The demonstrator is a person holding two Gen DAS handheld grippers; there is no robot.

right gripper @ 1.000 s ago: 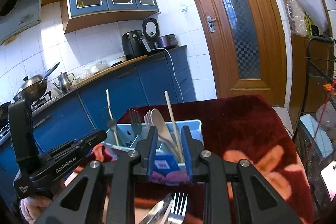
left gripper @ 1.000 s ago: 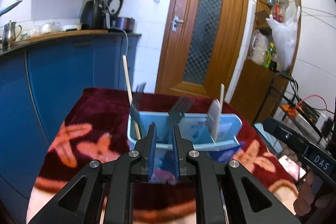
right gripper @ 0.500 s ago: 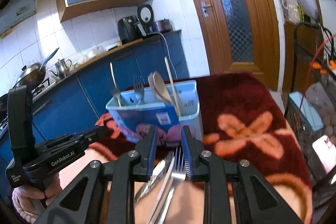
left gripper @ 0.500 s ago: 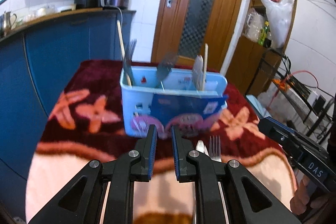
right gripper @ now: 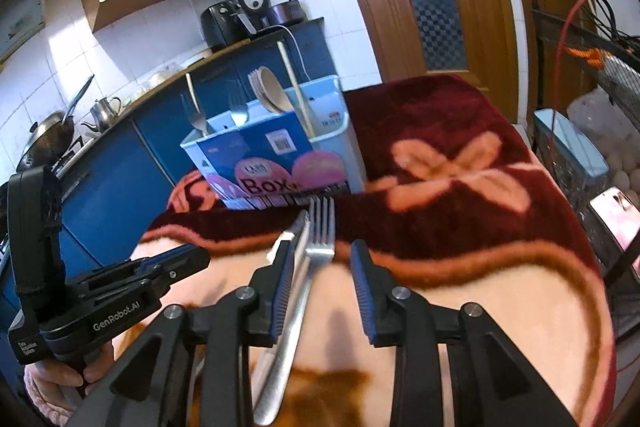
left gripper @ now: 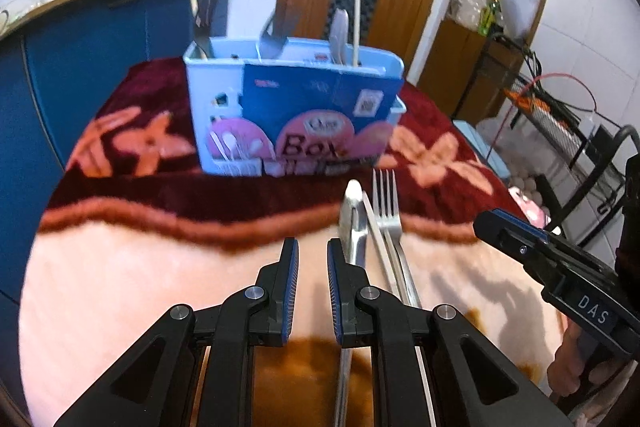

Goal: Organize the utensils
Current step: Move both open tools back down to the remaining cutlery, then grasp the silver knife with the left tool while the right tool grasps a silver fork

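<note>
Nearest in the right wrist view, the right tongs [right gripper: 322, 271] are held wide apart above the blanket-covered tabletop [right gripper: 460, 307], gripping nothing, with a fork [right gripper: 316, 247] lying between the two fingers and a knife [right gripper: 294, 233] just beside their left finger. In the left wrist view, the left tongs [left gripper: 312, 259] are seen with only a narrow gap between the fingers and nothing held; the loose cutlery lies just to their right, and a pale chopstick [left gripper: 376, 227] can be made out between knife and fork. A little further off, the blue utensil box [left gripper: 292, 111] stands upright on the dark red part of the blanket. Forks, spoons and chopsticks are already stood upright in its compartments, though which compartment holds which cannot be told. The task is judged largely done: most utensils are sorted, while the three loose pieces remain to be picked up and placed in the box.
</note>
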